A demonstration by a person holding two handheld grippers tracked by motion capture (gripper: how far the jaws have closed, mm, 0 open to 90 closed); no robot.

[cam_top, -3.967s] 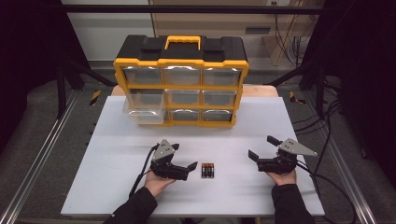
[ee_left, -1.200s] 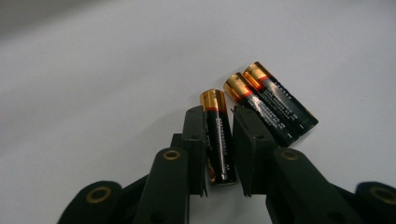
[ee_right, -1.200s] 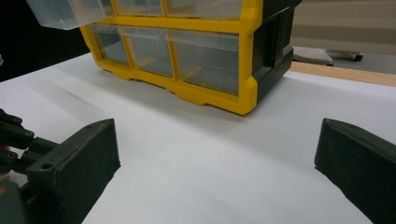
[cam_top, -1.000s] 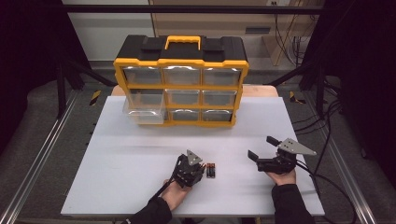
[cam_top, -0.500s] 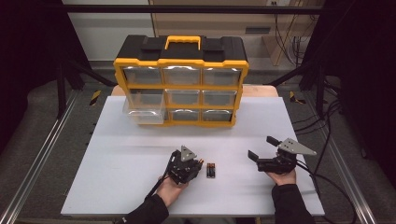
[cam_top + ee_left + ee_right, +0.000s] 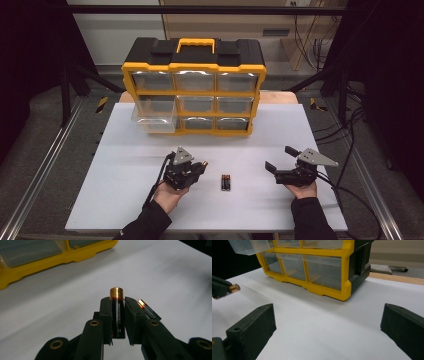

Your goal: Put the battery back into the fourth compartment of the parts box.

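- battery point(image 6: 117, 312) clamped in left claw point(image 6: 200, 167), lifted off table point(image 6: 125, 190)
- more batteries point(image 6: 226, 182) flat on table just beside it
- right claw point(image 6: 280, 159) wide open, nothing in it
- drawer cabinet point(image 6: 194, 92) behind

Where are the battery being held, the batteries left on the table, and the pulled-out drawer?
held battery point(image 6: 117, 315), left gripper view, on its black label.
batteries on the table point(image 6: 226, 182), high view, on the middle of the pair.
pulled-out drawer point(image 6: 154, 119), high view, on its clear front wall.
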